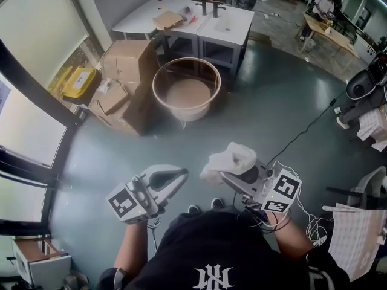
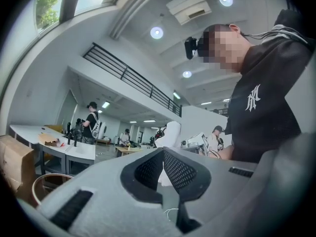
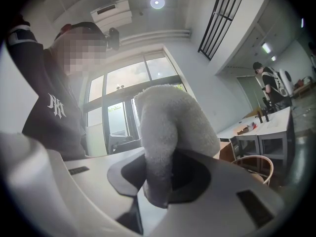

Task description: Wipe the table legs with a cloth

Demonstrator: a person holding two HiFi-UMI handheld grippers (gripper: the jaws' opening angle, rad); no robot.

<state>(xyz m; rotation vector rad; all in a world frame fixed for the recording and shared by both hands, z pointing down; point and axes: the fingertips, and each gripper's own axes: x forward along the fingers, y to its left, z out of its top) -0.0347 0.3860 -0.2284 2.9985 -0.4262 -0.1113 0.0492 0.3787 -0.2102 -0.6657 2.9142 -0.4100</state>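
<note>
The white cloth (image 1: 230,158) is held in the right tool (image 1: 224,175). In the right gripper view the two jaws press on the lower fold of the cloth (image 3: 173,127). Most of the cloth stands up in a thick bunch above the right tool (image 3: 158,181) and hangs a little over its tip. In the head view the cloth is in the air in front of the person, over the grey-green floor (image 1: 272,101). It does not touch any furniture.

The left tool (image 1: 183,172) is just beside it, to the left, at almost the same height, and its tip is near the cloth but apart from it. In the left gripper view the jaws of the left tool (image 2: 163,157) are pressed together with nothing between them, and the cloth (image 2: 171,132) shows beyond their tip.

The white table (image 1: 236,23) stands well apart, at the far side of the floor. Its grey table legs (image 1: 239,56) are just behind a round tub (image 1: 186,89), with cardboard boxes (image 1: 124,80) to the left of the tub.
</note>
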